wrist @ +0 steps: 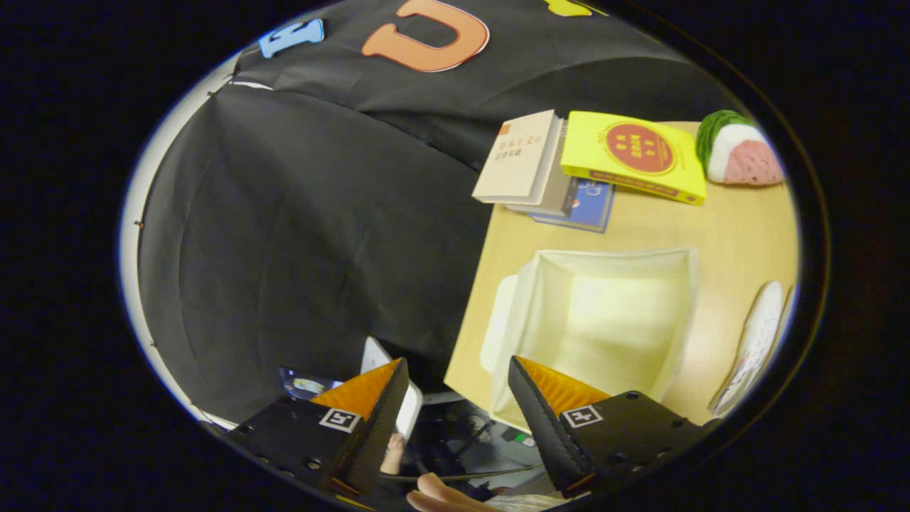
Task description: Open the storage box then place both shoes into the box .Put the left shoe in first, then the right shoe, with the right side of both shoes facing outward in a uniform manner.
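Pale wood tabletop [640, 227] carries your translucent storage box [604, 320], open, lying just beyond the right finger. Books [540, 167] and what may be a watermelon-slice plush [739, 149] sit beyond it. Your tool [458, 387] hangs released, fingers apart, gripping nothing.

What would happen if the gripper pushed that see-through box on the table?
The storage box looks thin-walled and holds nothing, so it's probably light and would likely slide on the smooth table. Its walls might flex. The gripper is open, gripping nothing.
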`<state>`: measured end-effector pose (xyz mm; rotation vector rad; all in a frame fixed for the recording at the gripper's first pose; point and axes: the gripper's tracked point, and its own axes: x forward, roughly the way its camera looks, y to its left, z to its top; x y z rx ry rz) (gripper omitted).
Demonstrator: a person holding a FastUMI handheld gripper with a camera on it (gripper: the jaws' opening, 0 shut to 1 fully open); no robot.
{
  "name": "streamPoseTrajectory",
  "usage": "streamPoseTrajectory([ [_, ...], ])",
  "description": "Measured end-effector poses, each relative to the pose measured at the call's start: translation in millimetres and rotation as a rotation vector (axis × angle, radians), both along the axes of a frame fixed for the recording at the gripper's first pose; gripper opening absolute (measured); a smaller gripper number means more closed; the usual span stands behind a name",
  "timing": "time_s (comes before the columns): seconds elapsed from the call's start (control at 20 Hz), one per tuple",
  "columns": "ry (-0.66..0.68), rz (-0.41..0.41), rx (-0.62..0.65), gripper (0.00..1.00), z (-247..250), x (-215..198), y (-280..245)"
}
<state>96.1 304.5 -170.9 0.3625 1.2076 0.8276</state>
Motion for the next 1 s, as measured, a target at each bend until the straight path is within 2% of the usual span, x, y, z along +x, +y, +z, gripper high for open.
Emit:
streamPoseTrajectory([
  [0.4,-0.008,-0.169,-0.162,0.88,-61.2,25.9,-153.3],
  [0.65,-0.04,-0.172,-0.333,0.88,-111.6,23.3,-226.7],
  [1.0,-0.004,-0.17,-0.51,0.89,-189.5,25.2,-295.5],
])
